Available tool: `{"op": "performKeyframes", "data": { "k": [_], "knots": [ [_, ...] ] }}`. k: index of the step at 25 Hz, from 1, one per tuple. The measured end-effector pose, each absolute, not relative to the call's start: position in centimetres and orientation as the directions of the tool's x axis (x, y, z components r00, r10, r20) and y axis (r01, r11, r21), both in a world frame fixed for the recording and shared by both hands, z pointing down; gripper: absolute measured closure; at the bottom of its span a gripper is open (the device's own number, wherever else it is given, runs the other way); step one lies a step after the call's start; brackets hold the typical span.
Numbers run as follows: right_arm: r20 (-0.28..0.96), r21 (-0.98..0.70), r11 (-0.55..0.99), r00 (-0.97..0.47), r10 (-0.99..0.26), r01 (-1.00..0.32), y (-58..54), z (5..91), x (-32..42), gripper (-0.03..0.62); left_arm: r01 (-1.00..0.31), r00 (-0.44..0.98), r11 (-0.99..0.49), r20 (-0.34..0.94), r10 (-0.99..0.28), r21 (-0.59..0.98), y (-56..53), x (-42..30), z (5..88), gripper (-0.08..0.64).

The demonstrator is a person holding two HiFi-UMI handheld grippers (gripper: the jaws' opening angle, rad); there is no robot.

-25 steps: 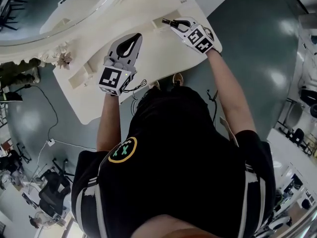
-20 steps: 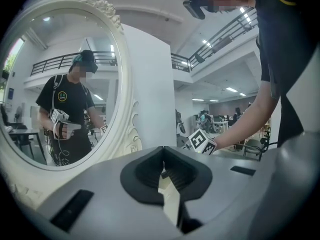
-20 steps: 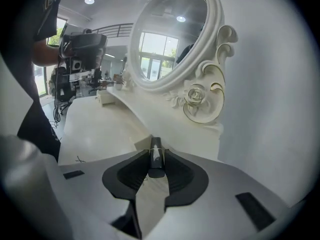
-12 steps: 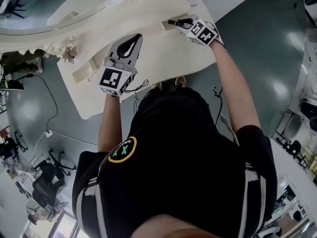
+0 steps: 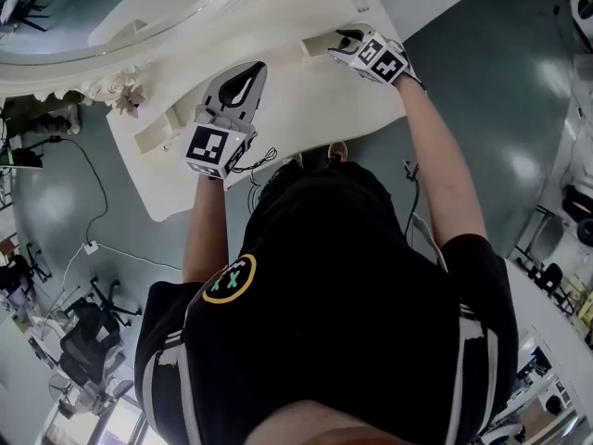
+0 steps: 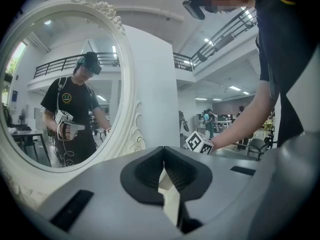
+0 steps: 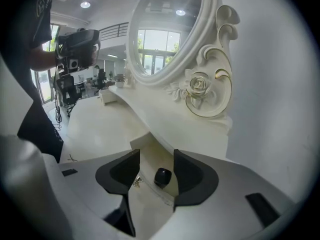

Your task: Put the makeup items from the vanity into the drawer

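Note:
A small black makeup item (image 7: 162, 176) lies inside the open little drawer (image 7: 146, 148) at the vanity's back right. My right gripper (image 7: 156, 161) hovers just over that drawer (image 5: 315, 46). Its jaws are opening and the item sits below and between them, with neither pad pressing on it. In the head view the right gripper (image 5: 345, 41) hides the item. My left gripper (image 5: 243, 83) rests on the middle of the white vanity top (image 5: 296, 100) with its jaws together and nothing in them; the left gripper view shows the left gripper (image 6: 164, 156) pointing at the mirror.
A large oval mirror (image 5: 111, 7) in a carved white frame (image 7: 205, 84) stands along the vanity's back. Another small drawer (image 5: 153, 139) is at the left end. A thin cable (image 5: 261, 161) hangs over the front edge. Grey floor surrounds the vanity.
The right gripper's jaws have parted. The black item that stuck out of them toward the drawer no longer shows in the head view. The left gripper has stayed put.

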State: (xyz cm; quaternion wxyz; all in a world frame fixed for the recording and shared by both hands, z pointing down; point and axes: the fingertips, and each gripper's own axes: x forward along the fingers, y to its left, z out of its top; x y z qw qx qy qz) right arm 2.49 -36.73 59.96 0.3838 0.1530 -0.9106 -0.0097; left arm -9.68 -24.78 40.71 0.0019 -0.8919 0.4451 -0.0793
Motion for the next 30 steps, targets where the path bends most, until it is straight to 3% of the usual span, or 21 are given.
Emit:
{"op": "performKeyframes", "data": {
  "k": [9,17,23,30],
  "knots": [
    [0.619,0.159,0.936,-0.707,-0.342,-0.314,-35.7,55.7,2.8,0.334,-0.781,0.602,-0.619,0.168,-0.781,-0.079,-24.5,-9.2,40.8,0.538],
    [0.353,0.22,0.902,-0.832,-0.428,-0.37,-31.0,44.4,1.5,0.343,-0.773,0.611,-0.627,0.153,-0.777,-0.095,-24.1,-8.7,39.6,0.538],
    [0.168,0.286,0.88,-0.885,-0.435,-0.378,-26.4,38.3,0.5,0.433,-0.771,0.619,-0.629,0.118,-0.777,-0.1,-23.6,-8.5,38.7,0.538],
    [0.111,0.253,0.846,-0.854,-0.508,-0.47,-24.5,37.6,0.8,0.571,-0.761,0.634,-0.641,0.099,-0.767,-0.1,-22.8,-8.0,38.5,0.538]
  ]
}}
